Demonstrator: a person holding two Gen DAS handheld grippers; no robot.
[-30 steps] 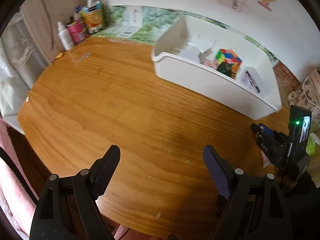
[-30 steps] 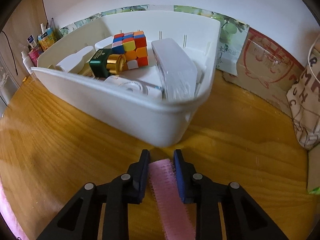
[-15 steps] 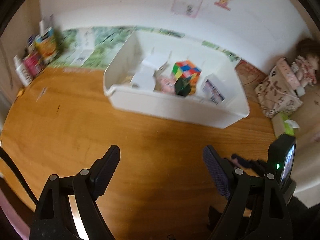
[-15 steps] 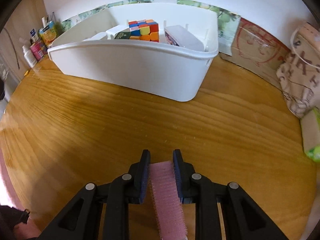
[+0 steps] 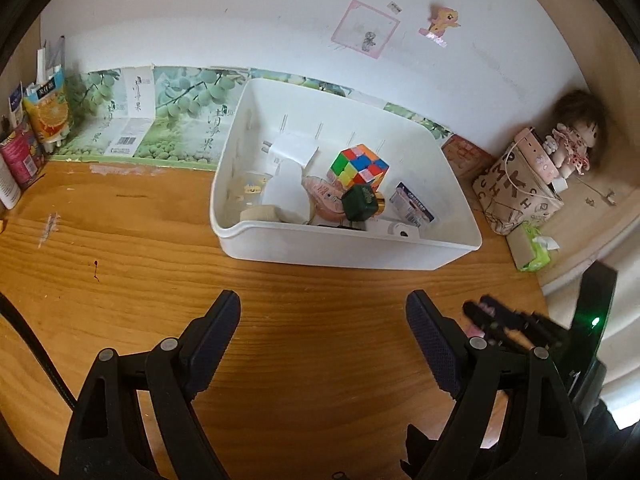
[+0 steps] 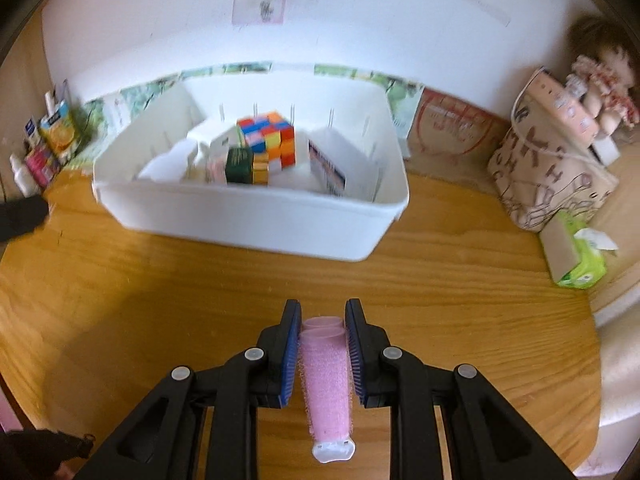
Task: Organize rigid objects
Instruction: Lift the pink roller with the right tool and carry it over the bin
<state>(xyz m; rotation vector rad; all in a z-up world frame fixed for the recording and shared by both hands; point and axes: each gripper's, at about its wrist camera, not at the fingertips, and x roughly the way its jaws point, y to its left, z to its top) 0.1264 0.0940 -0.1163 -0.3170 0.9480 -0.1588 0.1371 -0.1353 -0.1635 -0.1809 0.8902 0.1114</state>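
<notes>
Right gripper (image 6: 322, 316): fingers pinch a pink hair roller (image 6: 325, 376) lengthwise; the roller's white end cap points back toward the camera.
Left gripper (image 5: 322, 312): fingers spread wide, nothing between them, held above bare wood.
Tabletop (image 5: 120, 280): wooden, with a white bin (image 5: 348, 250) near its rear edge by the wall.
Bin contents: multicoloured puzzle cube (image 5: 359, 165), dark green box with a gold band (image 5: 360, 203), white cartons and small packets.
Rear left corner: bottles and a juice carton (image 5: 48, 114).
Right edge: patterned bag (image 6: 554, 168), doll (image 6: 600, 88), green tissue pack (image 6: 576, 256).
</notes>
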